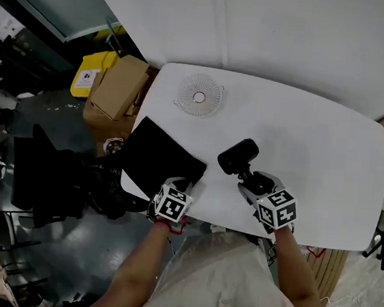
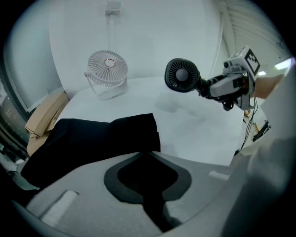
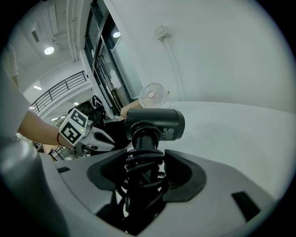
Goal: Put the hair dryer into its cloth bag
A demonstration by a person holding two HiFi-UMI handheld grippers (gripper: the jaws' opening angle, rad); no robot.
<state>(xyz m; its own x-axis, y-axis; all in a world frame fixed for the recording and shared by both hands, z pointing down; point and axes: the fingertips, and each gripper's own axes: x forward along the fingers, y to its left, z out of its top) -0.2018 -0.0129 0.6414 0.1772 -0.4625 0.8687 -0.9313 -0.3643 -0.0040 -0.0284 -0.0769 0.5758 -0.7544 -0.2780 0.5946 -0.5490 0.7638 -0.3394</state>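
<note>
The black cloth bag (image 1: 161,154) lies flat on the white table (image 1: 315,156), at its near left edge. My left gripper (image 1: 178,186) is at the bag's near corner, and in the left gripper view its jaws are shut on the bag's edge (image 2: 148,159). My right gripper (image 1: 252,182) is shut on the handle of the black hair dryer (image 1: 238,156), with the cord coiled round the handle (image 3: 143,173). The dryer (image 2: 181,75) hangs above the table just right of the bag, its barrel (image 3: 155,124) lying crosswise.
A small white fan (image 1: 198,95) stands at the table's far side. A cardboard box (image 1: 120,86) and a yellow bin (image 1: 91,72) sit on the floor to the left. Dark chairs and gear crowd the floor at lower left.
</note>
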